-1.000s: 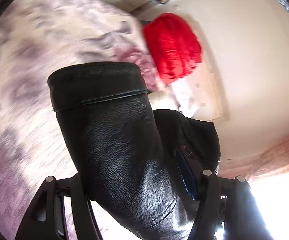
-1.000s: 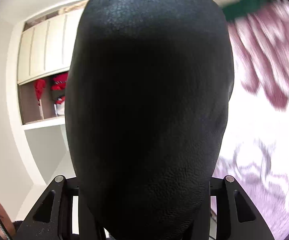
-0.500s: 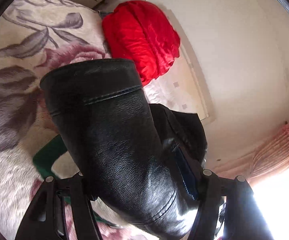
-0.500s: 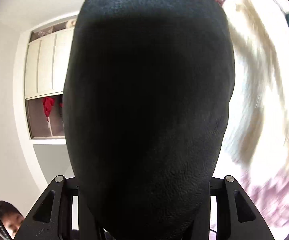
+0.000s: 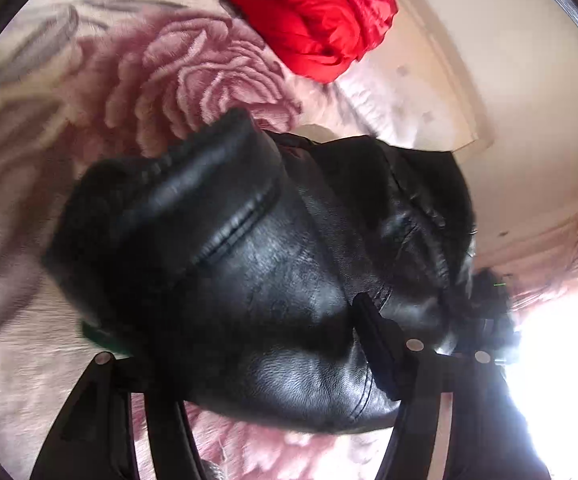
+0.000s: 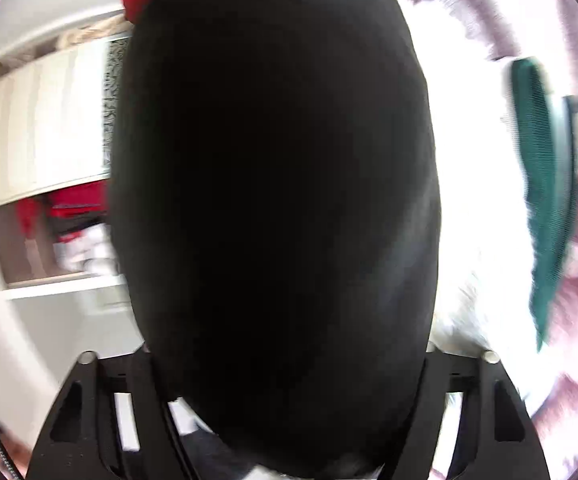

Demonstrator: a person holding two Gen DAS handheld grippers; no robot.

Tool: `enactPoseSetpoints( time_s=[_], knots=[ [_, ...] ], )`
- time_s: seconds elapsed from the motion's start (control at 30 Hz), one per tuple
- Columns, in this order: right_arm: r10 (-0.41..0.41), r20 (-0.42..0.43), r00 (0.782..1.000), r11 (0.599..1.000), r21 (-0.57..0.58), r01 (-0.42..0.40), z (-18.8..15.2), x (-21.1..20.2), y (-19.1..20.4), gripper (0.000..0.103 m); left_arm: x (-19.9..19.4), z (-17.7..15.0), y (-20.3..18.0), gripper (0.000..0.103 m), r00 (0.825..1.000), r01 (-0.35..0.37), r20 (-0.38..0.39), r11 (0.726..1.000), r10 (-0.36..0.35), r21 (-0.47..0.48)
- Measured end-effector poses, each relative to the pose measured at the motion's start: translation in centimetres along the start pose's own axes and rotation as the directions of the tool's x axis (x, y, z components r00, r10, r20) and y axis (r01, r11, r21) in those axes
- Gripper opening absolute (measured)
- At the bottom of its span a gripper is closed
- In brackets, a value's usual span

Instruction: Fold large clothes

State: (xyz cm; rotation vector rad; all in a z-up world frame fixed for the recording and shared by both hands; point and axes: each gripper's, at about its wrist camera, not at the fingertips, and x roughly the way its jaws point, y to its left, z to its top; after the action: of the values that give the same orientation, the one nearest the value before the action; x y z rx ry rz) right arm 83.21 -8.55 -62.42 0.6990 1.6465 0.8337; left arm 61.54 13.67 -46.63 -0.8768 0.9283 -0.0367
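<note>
Letting go on both sides: left gripper [image 5: 273, 396] opening around a black leather jacket [image 5: 257, 264], right gripper [image 6: 285, 412] opening around another dark fold of it that fills the right wrist view; whether the pads on either side still press the leather cannot be told. Lying now on a plush rose-patterned blanket [image 5: 193, 80], jacket bunched with one banded edge turned upward, just short of a red bundle [image 5: 309, 12] at the blanket's far end. Lowered from the air a second ago, when the blanket streaked past in blur and the red bundle sat farther off; grip visibly tighter then on both sides. Showing beside the right fold, a green garment [image 6: 545, 184] on the blanket, with a white cupboard [image 6: 45, 120] behind. Judged as a fold carried over and set down, smoothing probably next.
</note>
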Motion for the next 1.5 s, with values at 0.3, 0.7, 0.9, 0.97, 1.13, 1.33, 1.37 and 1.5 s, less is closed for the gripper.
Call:
enactPoseSetpoints(
  time_s=[0.3, 0.7, 0.9, 0.97, 1.13, 1.33, 1.37, 1.5],
  knots=[
    [-0.723, 0.414, 0.553, 0.623, 0.046, 0.781, -10.8, -2.8, 9.2, 0.098, -4.1, -2.3, -5.2, 0.098, 0.909, -0.417, 0.139, 0.848, 0.393, 0.328],
    [-0.786, 0.53, 0.319, 0.5, 0.241, 0.832, -34.6, -12.3, 19.1, 0.1, -20.3, -7.7, -12.6, 0.101, 0.887, -0.462, 0.243, 0.729, 0.393, 0.505],
    [-0.749, 0.633, 0.196, 0.455, 0.276, 0.847, -45.6, -18.6, 30.4, 0.1, -30.0, -11.3, -16.2, 0.101, 0.899, -0.437, 0.282, 0.713, 0.334, 0.549],
    [-0.739, 0.654, 0.165, 0.443, 0.287, 0.849, -49.4, -20.1, 33.4, 0.1, -33.6, -13.0, -17.5, 0.101, 0.898, -0.438, 0.3, 0.709, 0.32, 0.553],
    [-0.695, 0.704, 0.145, 0.47, 0.293, 0.833, -58.3, -23.9, 39.3, 0.1, -40.9, -16.5, -19.7, 0.101, 0.899, -0.428, 0.338, 0.72, 0.278, 0.547],
    [-0.642, 0.752, 0.148, 0.491, 0.256, 0.832, -67.2, -26.9, 44.0, 0.1, -47.9, -20.5, -21.3, 0.101, 0.882, -0.446, 0.399, 0.715, 0.25, 0.538],
    [-0.629, 0.763, 0.15, 0.499, 0.247, 0.831, -68.7, -27.4, 44.7, 0.1, -49.0, -21.2, -21.5, 0.101, 0.88, -0.448, 0.407, 0.715, 0.246, 0.536],
    [-0.6, 0.789, 0.133, 0.509, 0.248, 0.824, -73.0, -28.6, 46.5, 0.1, -51.8, -23.2, -22.2, 0.101, 0.876, -0.445, 0.428, 0.716, 0.222, 0.538]
  ],
)
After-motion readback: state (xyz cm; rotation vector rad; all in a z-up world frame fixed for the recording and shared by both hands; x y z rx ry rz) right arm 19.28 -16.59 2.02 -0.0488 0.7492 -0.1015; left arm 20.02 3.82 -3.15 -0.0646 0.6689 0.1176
